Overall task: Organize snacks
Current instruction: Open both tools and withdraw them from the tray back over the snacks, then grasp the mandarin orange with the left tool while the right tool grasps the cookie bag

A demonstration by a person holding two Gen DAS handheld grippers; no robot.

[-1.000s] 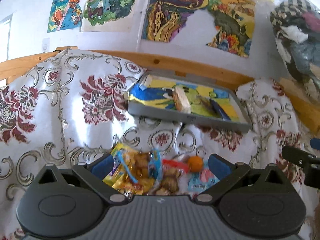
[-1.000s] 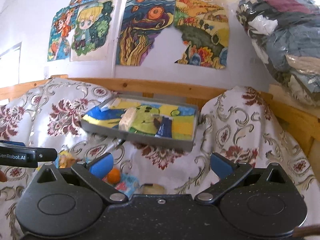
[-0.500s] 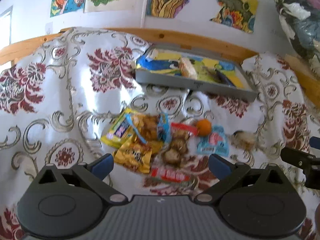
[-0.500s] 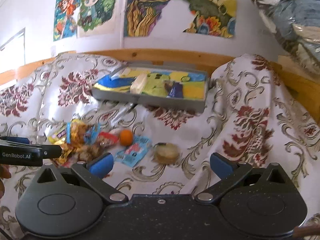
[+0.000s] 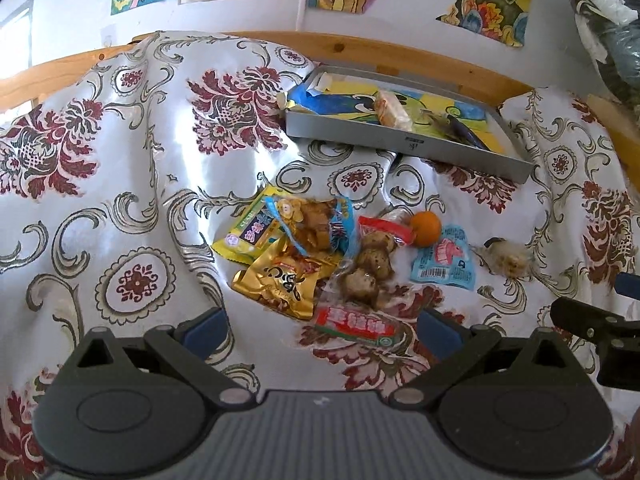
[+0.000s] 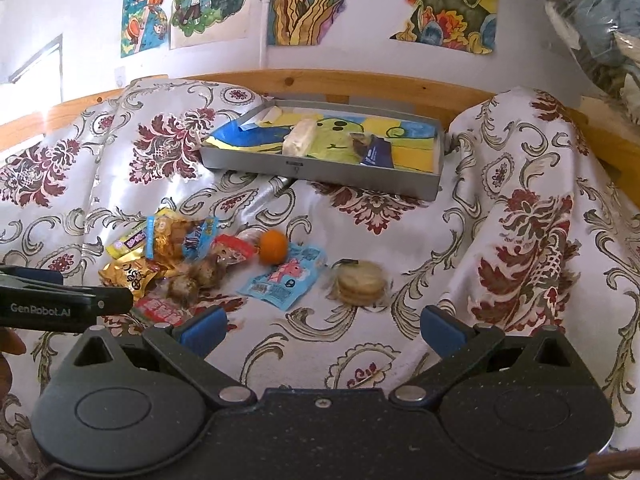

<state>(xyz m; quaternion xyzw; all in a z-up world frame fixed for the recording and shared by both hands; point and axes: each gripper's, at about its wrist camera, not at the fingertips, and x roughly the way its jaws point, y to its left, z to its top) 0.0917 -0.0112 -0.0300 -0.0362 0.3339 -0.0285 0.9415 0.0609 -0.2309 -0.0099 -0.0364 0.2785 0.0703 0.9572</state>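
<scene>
Two grippers hover with fingers spread wide, holding nothing: the left gripper (image 5: pixel 320 326) above the snack packets (image 5: pixel 304 256), the right gripper (image 6: pixel 322 326) near the wrapped biscuits (image 6: pixel 359 282). Beyond an orange (image 6: pixel 273 246), the grey tray (image 6: pixel 320 170) sits near the floral cloth's (image 6: pixel 400 340) far edge.

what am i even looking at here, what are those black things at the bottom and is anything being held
Each picture comes from a camera on a hand-held gripper, looking along its two blue-tipped fingers. The black shapes are the gripper bodies: the left gripper in one view, the right gripper in the other. Both are open and hold nothing. Ahead, on a flowered cloth, lie snack packets, a small orange, a blue pouch and wrapped round biscuits. Behind is a grey tray with a few snacks inside.
</scene>
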